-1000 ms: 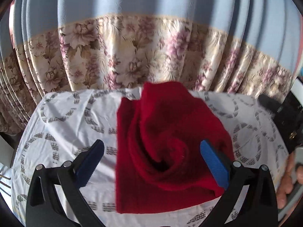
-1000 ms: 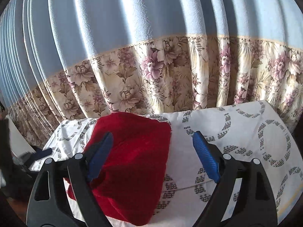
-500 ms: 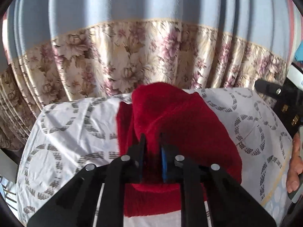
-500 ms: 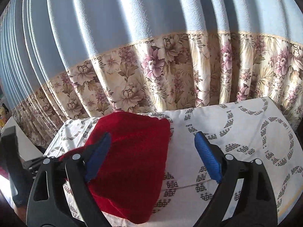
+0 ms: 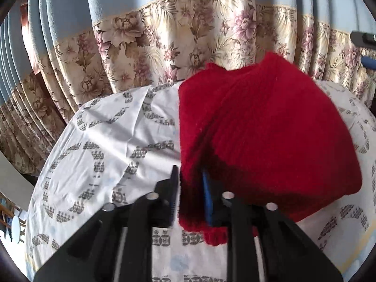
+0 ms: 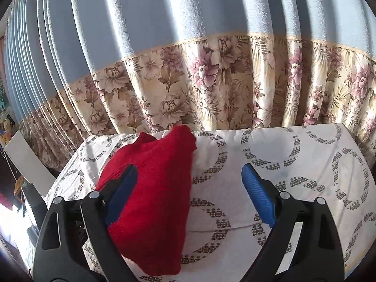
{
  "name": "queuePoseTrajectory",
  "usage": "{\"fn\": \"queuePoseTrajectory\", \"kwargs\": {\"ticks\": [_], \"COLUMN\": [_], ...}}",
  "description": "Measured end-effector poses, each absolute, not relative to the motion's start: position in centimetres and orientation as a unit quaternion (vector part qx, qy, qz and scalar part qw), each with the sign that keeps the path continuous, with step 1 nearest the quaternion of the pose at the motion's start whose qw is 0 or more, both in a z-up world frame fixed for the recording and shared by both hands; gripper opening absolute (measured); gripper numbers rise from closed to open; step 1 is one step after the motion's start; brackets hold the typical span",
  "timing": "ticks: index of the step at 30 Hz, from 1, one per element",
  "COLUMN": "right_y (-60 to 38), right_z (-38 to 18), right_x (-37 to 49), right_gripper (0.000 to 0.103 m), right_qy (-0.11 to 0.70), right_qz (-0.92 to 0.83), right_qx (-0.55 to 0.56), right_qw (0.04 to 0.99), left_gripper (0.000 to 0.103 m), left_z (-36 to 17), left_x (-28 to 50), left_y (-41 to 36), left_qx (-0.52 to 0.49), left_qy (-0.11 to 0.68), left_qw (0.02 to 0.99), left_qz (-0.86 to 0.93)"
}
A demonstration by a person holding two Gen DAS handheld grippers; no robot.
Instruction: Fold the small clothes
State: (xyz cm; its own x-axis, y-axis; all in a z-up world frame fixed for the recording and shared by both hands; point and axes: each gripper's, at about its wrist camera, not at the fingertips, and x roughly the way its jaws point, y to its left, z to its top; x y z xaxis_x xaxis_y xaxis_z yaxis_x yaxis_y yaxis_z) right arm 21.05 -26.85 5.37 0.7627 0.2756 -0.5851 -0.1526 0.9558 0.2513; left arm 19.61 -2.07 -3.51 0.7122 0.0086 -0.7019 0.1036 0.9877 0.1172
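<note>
A red knitted garment (image 5: 265, 129) lies bunched on the white patterned tablecloth (image 5: 105, 141). My left gripper (image 5: 189, 188) is shut on its near edge and holds that edge lifted, so the cloth drapes to the right. In the right wrist view the red garment (image 6: 155, 192) sits at the left of the table, raised in a hump. My right gripper (image 6: 190, 195) is open and empty, above the tablecloth (image 6: 293, 164), with its left finger (image 6: 122, 195) in front of the garment.
A blue curtain with a floral lower band (image 6: 211, 82) hangs right behind the table's far edge. Dark equipment (image 5: 363, 38) shows at the far right of the left wrist view. A white board (image 6: 25, 162) stands off the table's left side.
My left gripper closed on the garment's near edge and lifted and pulled it, turning left. The garment now stands up in a hump. My right gripper stayed open, nearly still.
</note>
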Motion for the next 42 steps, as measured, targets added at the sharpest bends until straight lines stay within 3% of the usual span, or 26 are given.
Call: {"fn": "queuePoseTrajectory", "kwargs": {"ticks": [5,8,15,20,25,32,42], "right_y": [-26.5,-26.4,-26.6,-27.1,-27.4,-26.9,-22.9], "right_z": [4.8,4.6,4.5,3.9,2.9,1.2,-4.4], "right_x": [21.3,21.4,21.6,22.1,22.6,23.3,26.5], "right_gripper": [0.093,0.094,0.096,0.097,0.097,0.097,0.100], "right_qy": [0.333,0.337,0.335,0.336,0.343,0.342,0.388], "right_qz": [0.118,0.118,0.114,0.100,0.099,0.091,0.058], "right_qx": [0.086,0.085,0.092,0.105,0.114,0.095,0.017], "right_qw": [0.932,0.930,0.931,0.931,0.927,0.930,0.920], "left_gripper": [0.074,0.083,0.088,0.089,0.089,0.090,0.095], "left_z": [-3.5,-2.3,5.5,7.5,3.7,-2.9,-4.0], "left_x": [19.6,19.8,18.8,20.8,24.3,25.0,24.7], "left_y": [0.0,1.6,1.0,-2.3,-5.3,-3.2,-2.1], "left_qx": [0.040,0.010,0.037,0.032,0.026,0.007,-0.016], "left_qy": [0.378,0.389,0.334,0.321,0.348,0.363,0.349], "left_qw": [0.925,0.921,0.942,0.946,0.936,0.932,0.936], "left_qz": [-0.006,-0.017,-0.002,-0.035,-0.048,-0.014,-0.039]}}
